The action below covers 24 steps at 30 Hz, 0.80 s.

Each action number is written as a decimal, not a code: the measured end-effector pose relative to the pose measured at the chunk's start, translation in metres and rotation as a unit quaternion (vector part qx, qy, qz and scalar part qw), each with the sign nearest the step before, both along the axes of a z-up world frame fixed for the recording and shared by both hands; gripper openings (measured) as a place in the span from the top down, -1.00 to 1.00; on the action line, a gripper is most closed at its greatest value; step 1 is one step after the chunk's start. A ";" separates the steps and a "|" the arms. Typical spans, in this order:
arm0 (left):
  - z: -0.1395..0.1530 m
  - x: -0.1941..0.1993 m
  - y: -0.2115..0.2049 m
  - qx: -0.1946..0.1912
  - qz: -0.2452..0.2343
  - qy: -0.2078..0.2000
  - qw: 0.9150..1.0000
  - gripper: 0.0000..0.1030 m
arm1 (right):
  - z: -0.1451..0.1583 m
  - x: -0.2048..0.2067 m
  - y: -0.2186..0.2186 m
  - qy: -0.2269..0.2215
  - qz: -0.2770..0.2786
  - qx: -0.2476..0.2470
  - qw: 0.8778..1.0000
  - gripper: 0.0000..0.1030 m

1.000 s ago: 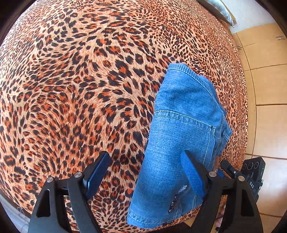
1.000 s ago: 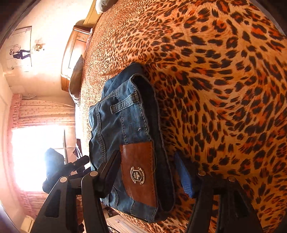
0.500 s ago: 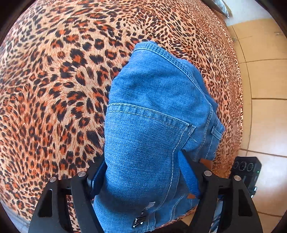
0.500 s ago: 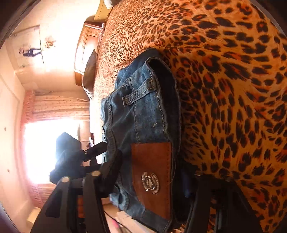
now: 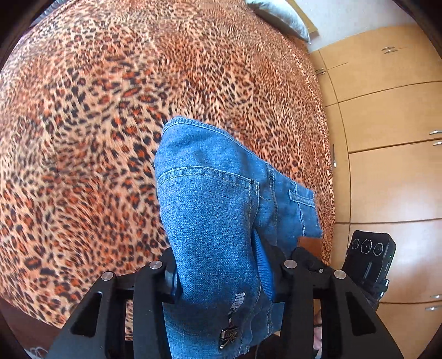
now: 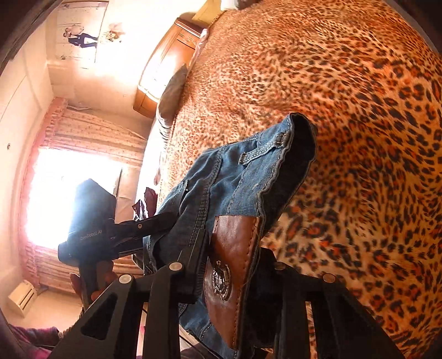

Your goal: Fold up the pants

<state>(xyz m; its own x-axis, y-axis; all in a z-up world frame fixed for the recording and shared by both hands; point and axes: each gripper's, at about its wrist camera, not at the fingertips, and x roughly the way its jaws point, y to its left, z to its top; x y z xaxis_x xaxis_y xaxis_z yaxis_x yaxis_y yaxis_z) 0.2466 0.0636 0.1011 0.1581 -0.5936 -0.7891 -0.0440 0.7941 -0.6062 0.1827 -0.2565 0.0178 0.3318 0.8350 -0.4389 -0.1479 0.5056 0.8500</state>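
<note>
The folded blue jeans [image 5: 215, 210] are lifted off the leopard-print bedspread [image 5: 83, 138]. My left gripper [image 5: 221, 276] is shut on the folded bundle near its lower edge, blue pads pressed into the denim. In the right wrist view my right gripper [image 6: 229, 265] is shut on the waistband end of the jeans [image 6: 234, 179], at the brown leather patch [image 6: 229, 265]. The left gripper [image 6: 132, 229] shows there too, clamped on the other side of the bundle. The right gripper's camera body [image 5: 367, 256] shows at the right of the left wrist view.
The bedspread [image 6: 359, 110] covers the whole bed. A grey pillow [image 5: 279, 16] lies at its far end. Wooden wardrobe doors [image 5: 392, 138] stand along the right. A wooden headboard [image 6: 165, 69], a bright curtained window [image 6: 69, 193] and a dark pillow [image 6: 171, 94] are in the right wrist view.
Both grippers closed on the folded jeans and lifted the bundle off the bed. The cameras have pulled back from the bedspread.
</note>
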 end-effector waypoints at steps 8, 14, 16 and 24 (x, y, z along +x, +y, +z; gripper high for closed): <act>-0.025 0.042 0.119 0.097 -0.016 -0.041 0.994 -0.15 | 0.014 0.040 0.130 -0.029 -0.040 -0.045 0.998 0.12; -0.093 0.045 0.175 0.075 -0.025 0.064 0.995 0.02 | -0.038 0.022 0.134 0.103 -0.136 -0.117 0.978 0.33; -0.088 0.043 0.180 0.096 -0.032 0.041 0.994 -0.08 | -0.023 0.007 0.134 0.091 -0.140 -0.134 0.977 0.32; -0.052 0.004 0.138 0.203 -0.062 -0.057 0.976 -0.33 | 0.026 -0.032 0.181 0.036 -0.092 -0.235 0.967 -0.19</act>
